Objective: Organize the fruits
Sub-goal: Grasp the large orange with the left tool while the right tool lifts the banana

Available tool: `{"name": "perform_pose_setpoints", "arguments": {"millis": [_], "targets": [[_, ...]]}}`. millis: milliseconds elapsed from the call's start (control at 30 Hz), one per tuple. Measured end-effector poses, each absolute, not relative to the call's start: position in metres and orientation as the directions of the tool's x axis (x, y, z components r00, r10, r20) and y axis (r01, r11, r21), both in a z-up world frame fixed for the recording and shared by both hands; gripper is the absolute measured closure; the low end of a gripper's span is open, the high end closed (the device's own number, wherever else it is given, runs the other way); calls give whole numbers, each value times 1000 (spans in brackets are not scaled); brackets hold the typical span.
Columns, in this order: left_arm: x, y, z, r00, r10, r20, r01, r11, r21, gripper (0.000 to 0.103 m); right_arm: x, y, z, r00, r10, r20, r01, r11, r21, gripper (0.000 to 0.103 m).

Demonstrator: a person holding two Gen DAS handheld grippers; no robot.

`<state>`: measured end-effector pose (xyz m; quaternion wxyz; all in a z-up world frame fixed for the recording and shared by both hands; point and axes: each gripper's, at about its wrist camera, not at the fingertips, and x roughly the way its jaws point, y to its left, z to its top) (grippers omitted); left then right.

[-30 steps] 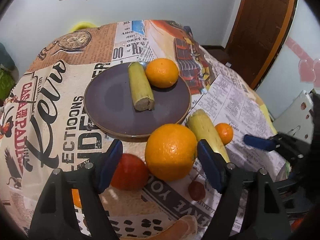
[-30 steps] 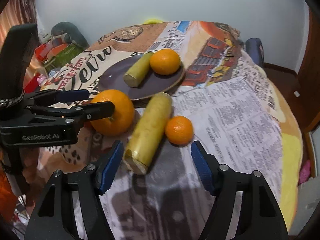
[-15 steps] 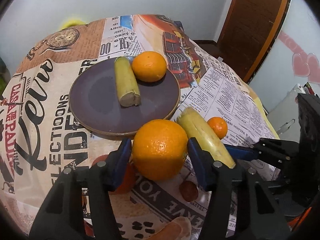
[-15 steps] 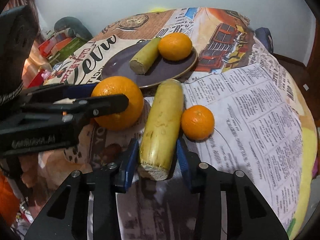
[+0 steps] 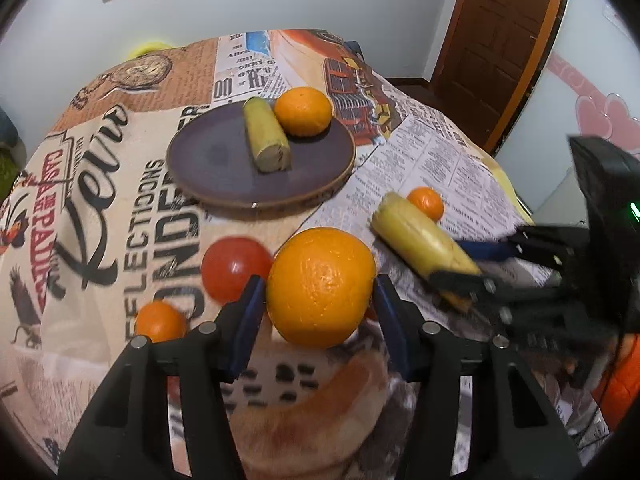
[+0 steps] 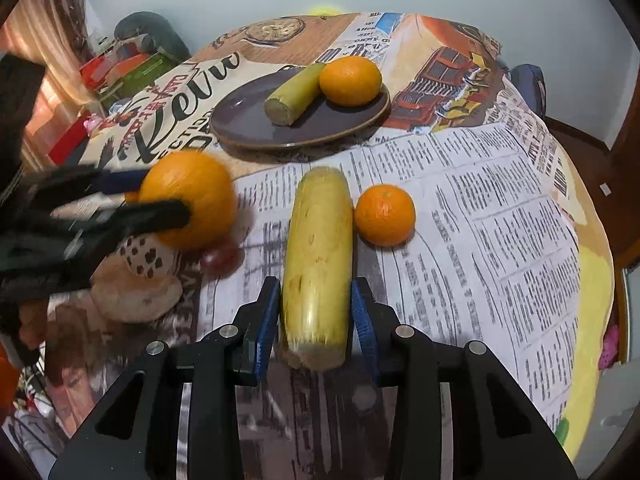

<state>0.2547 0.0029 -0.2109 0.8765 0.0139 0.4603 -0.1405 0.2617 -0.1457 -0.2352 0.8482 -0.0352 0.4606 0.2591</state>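
Left gripper [image 5: 320, 300] clamps orange [image 5: 321, 287] — right gripper [image 6: 316, 320] clamps banana [image 6: 318, 264]

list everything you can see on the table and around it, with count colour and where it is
large orange: 1, orange, between the left gripper's jaws, near edge
long yellow fruit: 1, yellow, between the right gripper's jaws
plate: 1, dark purple, table centre
short yellow-green fruit: 1, on the plate
medium orange: 1, orange, on the plate, touching the short fruit
small orange: 1, orange, on the cloth right of the long fruit
red fruit: 1, red, left of the large orange
second small orange: 1, orange, near left edge
tablecloth: 1, newspaper print
door: 1, brown, far right
left gripper: black, blue pads
right gripper: black, blue pads
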Motion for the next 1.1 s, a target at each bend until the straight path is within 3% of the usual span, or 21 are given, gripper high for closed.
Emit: {"name": "perform_pose_setpoints", "arguments": {"millis": [667, 1100], "targets": [[268, -6, -220, 521, -229, -822, 249, 962, -111, 45, 280, -142, -241, 458, 425, -781, -437, 873, 218, 69], [251, 11, -191, 594, -228, -771, 211, 970, -124, 47, 274, -147, -193, 538, 466, -703, -447, 864, 231, 69]]}}
